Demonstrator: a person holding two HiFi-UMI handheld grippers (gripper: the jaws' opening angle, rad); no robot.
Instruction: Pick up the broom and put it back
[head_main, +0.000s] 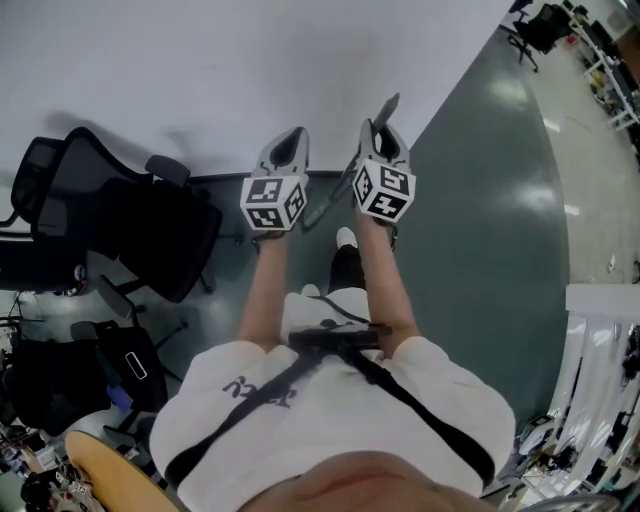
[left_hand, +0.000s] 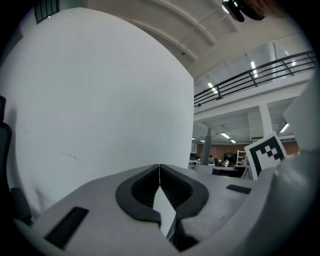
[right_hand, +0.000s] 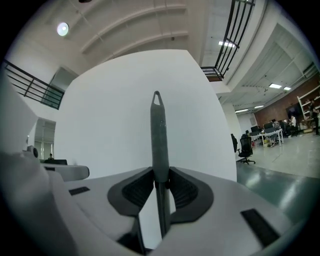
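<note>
The white wall (head_main: 250, 60) fills the space straight ahead of both grippers, with the dark floor (head_main: 480, 220) at its foot and an office chair (head_main: 130, 220) off to the left. The broom (right_hand: 159, 135) is in the right gripper (right_hand: 160, 187), whose 2 jaws pinch its grey handle. Its long axis runs nearly upright, with the tip above the jaws and the shaft slanting down between the arms; the brush end is hidden. The left gripper (left_hand: 159, 187) sits just beside it, pressed together on nothing. Setting the broom back likely falls to the right hand alone.
</note>
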